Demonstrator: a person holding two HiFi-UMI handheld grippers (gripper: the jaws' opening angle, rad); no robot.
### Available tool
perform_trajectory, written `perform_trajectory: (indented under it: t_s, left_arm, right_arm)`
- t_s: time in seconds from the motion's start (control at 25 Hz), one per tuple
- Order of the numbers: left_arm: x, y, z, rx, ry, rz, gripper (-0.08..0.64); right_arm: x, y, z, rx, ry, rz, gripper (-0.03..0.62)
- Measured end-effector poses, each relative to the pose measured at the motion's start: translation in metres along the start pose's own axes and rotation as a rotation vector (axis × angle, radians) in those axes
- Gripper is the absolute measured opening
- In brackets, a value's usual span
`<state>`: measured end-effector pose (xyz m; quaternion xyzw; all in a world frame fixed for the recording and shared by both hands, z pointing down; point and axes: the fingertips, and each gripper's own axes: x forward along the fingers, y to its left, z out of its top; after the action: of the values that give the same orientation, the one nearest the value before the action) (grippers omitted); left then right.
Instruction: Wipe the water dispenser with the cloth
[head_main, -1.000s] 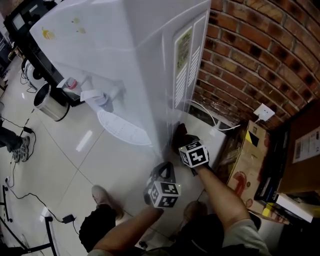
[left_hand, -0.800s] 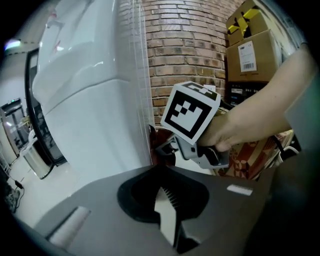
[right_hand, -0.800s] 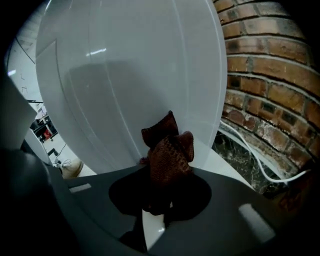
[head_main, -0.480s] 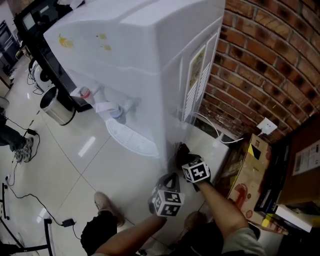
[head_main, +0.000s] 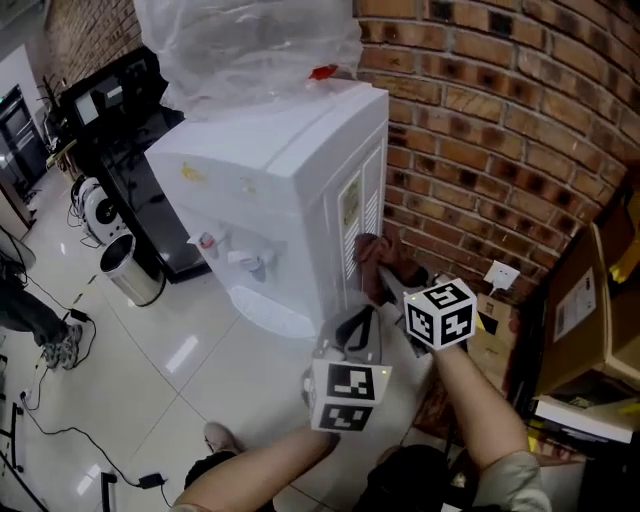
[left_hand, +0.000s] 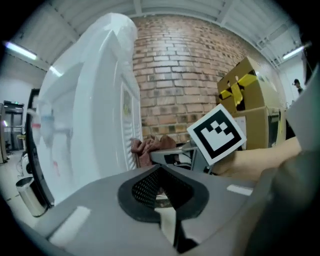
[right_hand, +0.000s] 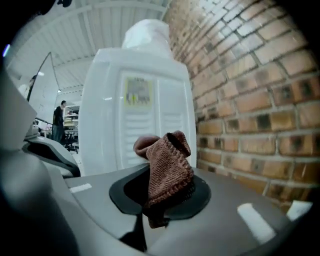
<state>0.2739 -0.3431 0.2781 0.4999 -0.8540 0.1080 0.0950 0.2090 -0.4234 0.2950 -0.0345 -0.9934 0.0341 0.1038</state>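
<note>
Right gripper view, frame centre: right tool (right_hand: 157, 200) clamps the brown cloth (right_hand: 167, 165) with its bunched end forward, just beside the vented side of the water dispenser (right_hand: 135, 125), likely for wiping; left tool (left_hand: 162, 192) is closed, empty, spare.

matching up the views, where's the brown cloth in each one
Head view: brown cloth right of centre, at the vent panel of the water dispenser.
Left gripper view: left of centre, at the vent panel.
Right gripper view: dead centre, pinched in the right gripper, vent panel behind.
Shared landmark: the vent panel.
</note>
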Motion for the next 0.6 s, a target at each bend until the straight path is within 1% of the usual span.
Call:
perform_trajectory:
  t_s: [0.12,0.24,0.32,0.48,0.6]
  left_arm:
    - [-0.006,0.001,0.059,0.011,-0.064,-0.007,-0.002]
    - [-0.012,0.009,0.115,0.052,-0.145,0.024,-0.002]
    - [-0.014,0.016,0.146,0.064,-0.193,0.044,-0.001]
    - [-0.013,0.022,0.194,0.075,-0.259,0.064,-0.002]
    - [-0.013,0.024,0.214,0.089,-0.289,0.076,-0.002]
  right_arm:
    - [-0.025,0.0,0.087,-0.081,-0.117,0.001,0.08]
    - [-0.044,-0.006,0.156,-0.143,-0.193,-0.022,0.08]
    - [-0.054,-0.007,0.195,-0.176,-0.245,-0.039,0.08]
    - [-0.061,-0.004,0.259,-0.231,-0.35,-0.052,0.08]
    - [-0.05,-0.002,0.285,-0.243,-0.386,-0.053,0.08]
